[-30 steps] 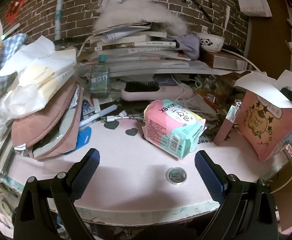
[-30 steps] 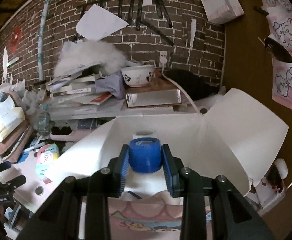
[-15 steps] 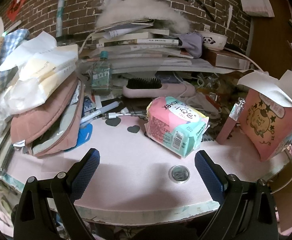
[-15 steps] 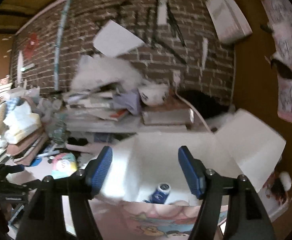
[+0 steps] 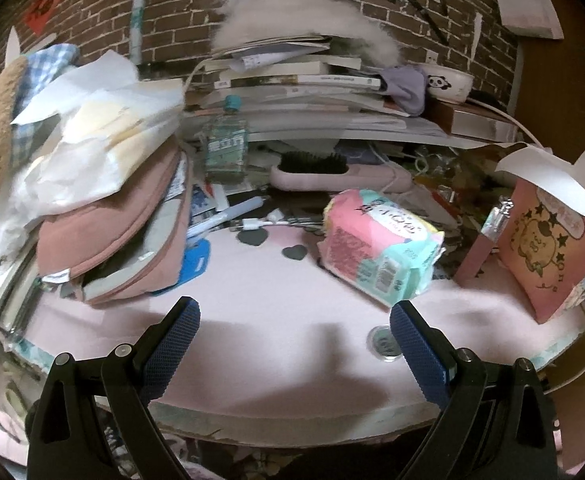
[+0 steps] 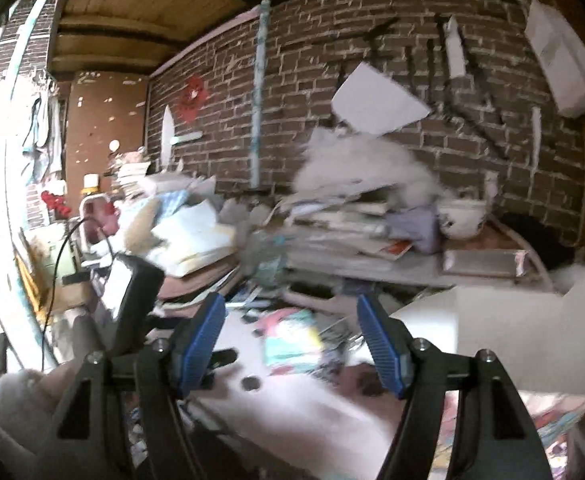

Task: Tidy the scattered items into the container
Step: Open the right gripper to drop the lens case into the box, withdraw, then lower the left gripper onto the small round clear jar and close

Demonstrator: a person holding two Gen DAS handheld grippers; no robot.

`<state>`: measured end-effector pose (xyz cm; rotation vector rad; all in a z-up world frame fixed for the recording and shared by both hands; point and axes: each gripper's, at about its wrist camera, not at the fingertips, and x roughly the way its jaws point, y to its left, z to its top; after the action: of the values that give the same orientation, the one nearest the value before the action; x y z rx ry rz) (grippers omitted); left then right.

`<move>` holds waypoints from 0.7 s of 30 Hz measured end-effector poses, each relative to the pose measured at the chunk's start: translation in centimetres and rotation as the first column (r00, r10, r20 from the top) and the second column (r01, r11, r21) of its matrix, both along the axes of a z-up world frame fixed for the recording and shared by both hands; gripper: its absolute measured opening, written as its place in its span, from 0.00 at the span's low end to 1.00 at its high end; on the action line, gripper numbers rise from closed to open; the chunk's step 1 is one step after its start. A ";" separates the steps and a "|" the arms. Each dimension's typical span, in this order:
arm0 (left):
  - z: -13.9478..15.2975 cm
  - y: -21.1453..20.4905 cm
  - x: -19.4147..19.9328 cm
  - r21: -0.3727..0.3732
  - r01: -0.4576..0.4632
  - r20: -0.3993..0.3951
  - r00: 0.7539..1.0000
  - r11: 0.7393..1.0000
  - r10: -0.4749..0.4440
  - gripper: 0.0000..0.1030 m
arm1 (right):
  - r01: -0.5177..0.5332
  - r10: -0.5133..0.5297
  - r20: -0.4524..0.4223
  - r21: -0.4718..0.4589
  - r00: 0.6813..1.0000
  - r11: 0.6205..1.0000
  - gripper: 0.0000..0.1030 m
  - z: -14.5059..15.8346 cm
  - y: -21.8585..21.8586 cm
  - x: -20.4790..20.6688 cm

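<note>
Take the pink and teal soft pack (image 5: pixel 380 248) as your landmark: it lies on the pink table top (image 5: pixel 276 320), in the middle of the clutter. The container, a pink carton with white open flaps (image 5: pixel 548 240), stands to the right of the pack, near the table edge. A small round coin-like disc (image 5: pixel 384 342) lies in front of the pack, close to the front edge. Behind the pack you can see a pink hairbrush (image 5: pixel 332 170), and to its left a white pen (image 5: pixel 228 216) and a cable plug (image 5: pixel 252 224) beside the pile of pink pouches (image 5: pixel 112 240).

Your right gripper (image 6: pixel 292 344) is half open and empty. Its jaws have just been opening, and nothing is between them now. It looks across the table toward the pack, with the white flap of the container at its right side. The picture from it is blurred, so I judge it is swinging to the next item.

Your left gripper (image 5: pixel 292 344) is wide open, holds nothing, and hovers above the front of the table, with the disc just beside its right finger (image 5: pixel 416 352).

I think the next item should be the pack. It is soft and wide, so open the right jaws more before you come to it, and close across its shorter side. Lift it clear of the things around it, then carry it above the flaps, not against them.
</note>
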<state>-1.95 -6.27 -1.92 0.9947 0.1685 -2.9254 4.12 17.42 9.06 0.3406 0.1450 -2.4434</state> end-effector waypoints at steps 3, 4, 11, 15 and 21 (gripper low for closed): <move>0.1 -1.0 0.3 0.000 -0.030 -0.001 1.000 1.000 0.030 0.93 | -0.019 0.019 0.045 0.003 0.999 1.000 0.64 -1.7 -0.9 0.0; 0.1 -1.3 0.4 0.001 -0.037 -0.002 0.999 0.999 0.037 0.93 | -0.018 0.018 0.057 0.010 0.998 1.000 0.64 -2.4 -1.3 0.0; -0.3 -1.9 0.8 0.003 -0.045 0.005 0.999 0.999 0.045 0.93 | -0.037 0.025 0.146 0.075 0.989 0.997 0.63 -7.5 -3.7 -0.8; -0.8 -1.6 0.4 0.020 -0.017 0.021 1.000 1.000 0.016 0.93 | -0.028 0.007 0.183 0.109 0.983 0.994 0.62 -9.5 -4.7 -2.0; -2.4 1.0 -0.3 0.015 0.062 0.048 0.997 0.998 -0.062 0.93 | 0.015 -0.035 0.181 0.111 0.983 0.994 0.62 -9.6 -3.6 -2.7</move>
<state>-2.22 -5.26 -4.28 1.0917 0.1588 -2.9559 1.42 13.80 -0.54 0.6163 0.1959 -2.4190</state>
